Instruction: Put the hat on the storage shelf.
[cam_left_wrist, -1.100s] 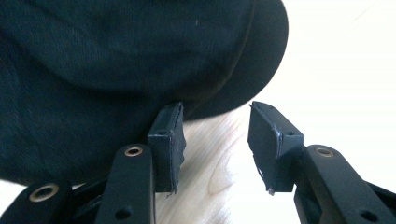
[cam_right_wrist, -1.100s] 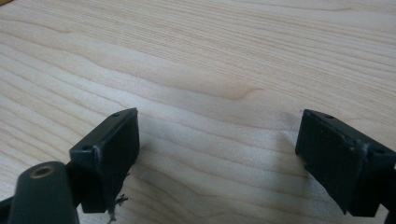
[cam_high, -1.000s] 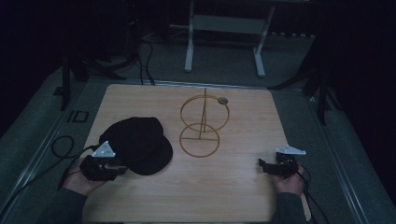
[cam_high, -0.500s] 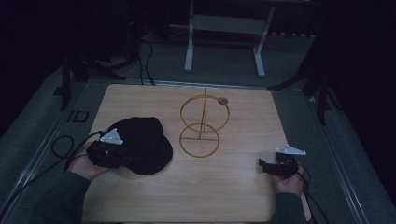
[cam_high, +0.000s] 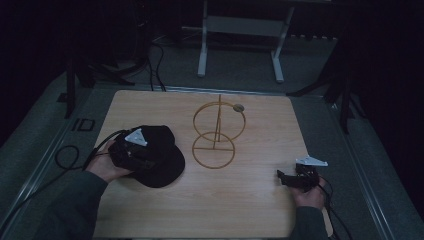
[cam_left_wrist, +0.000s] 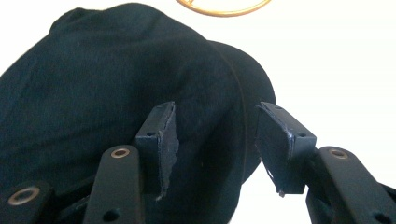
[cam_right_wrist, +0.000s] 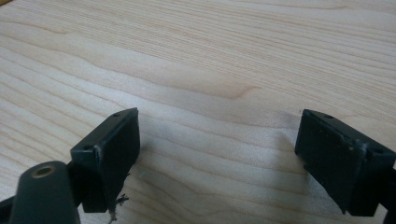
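1. on the big wooden table (cam_high: 150, 107) there are just a few things, and the biggest one is this table itself, pale and bare in most spots.
2. next in size is the black cap (cam_high: 162, 160). it lies flat on the table at the left side, just beside the gold stand. its round brim (cam_left_wrist: 252, 93) points toward the stand.
3. the gold wire stand (cam_high: 216, 135) sits in the middle of the table. it has a flat ring at the bottom, a thin pole, and a ring standing up on top. nothing hangs on it yet.
4. the left gripper (cam_left_wrist: 212, 140) is right over the cap. its jaws have just been opening, and now they stand apart, with the cap's cloth and brim edge between them but not pinched.
5. the right gripper (cam_high: 284, 178) rests low near the right corner, well apart from the cap. its jaws stand wide with only bare wood between them.
6. i think the step now is getting ready to grab the cap. the next move needs the left jaws to go down over the brim edge and squeeze it tight, so the cap can be lifted toward the stand.
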